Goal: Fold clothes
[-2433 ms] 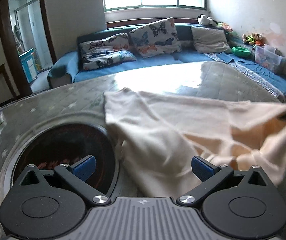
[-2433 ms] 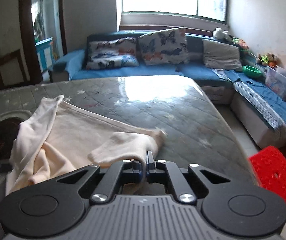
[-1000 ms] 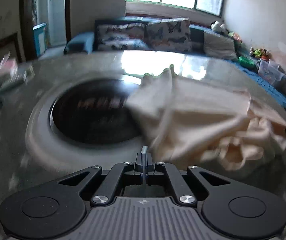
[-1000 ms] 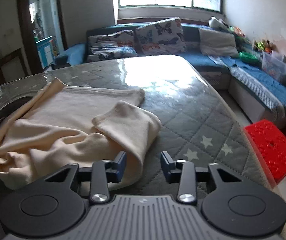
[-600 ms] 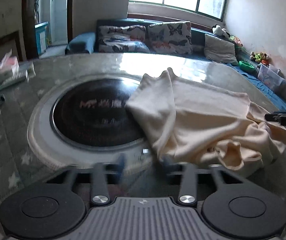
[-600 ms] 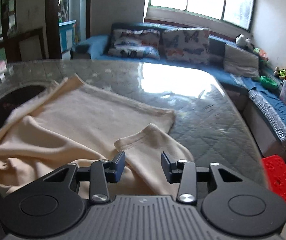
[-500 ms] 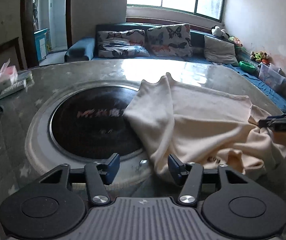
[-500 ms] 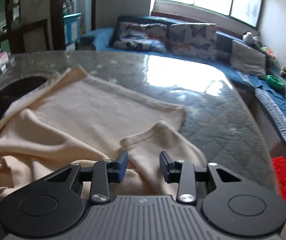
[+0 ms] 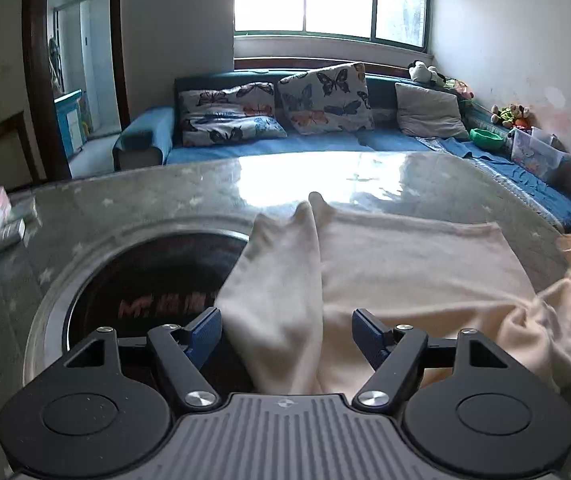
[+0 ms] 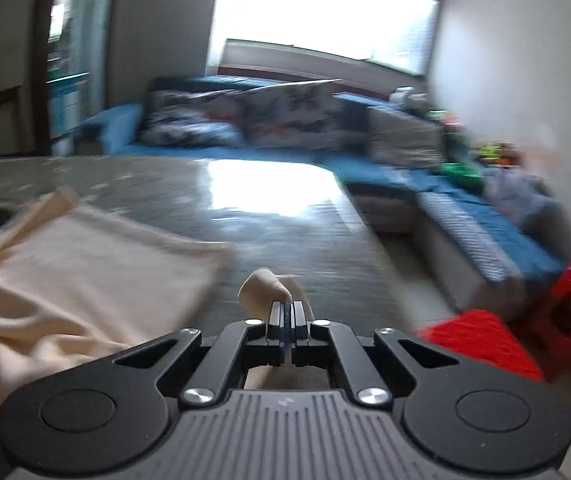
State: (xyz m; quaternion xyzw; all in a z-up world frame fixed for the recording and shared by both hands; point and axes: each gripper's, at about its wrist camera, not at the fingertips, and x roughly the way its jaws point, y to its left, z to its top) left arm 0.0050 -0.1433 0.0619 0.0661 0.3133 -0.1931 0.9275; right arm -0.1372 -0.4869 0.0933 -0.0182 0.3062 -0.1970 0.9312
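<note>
Right tool (image 10: pixel 287 312) clenched on a corner of the cream fleece garment (image 10: pixel 77 264); left tool (image 9: pixel 287 330) spread wide, straddling its folded sleeve.

Reddish lettering (image 9: pixel 165 304) shows on the round black glass panel (image 9: pixel 133 280) set into the grey table, partly covered by cloth. Only a leading "M" reads; the following characters are too blurred.

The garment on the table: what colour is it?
Plain cream garment, clearest in the left wrist view.

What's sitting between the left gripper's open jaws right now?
A fold of the cream garment lies between the left gripper's jaws, in the left wrist view.
</note>
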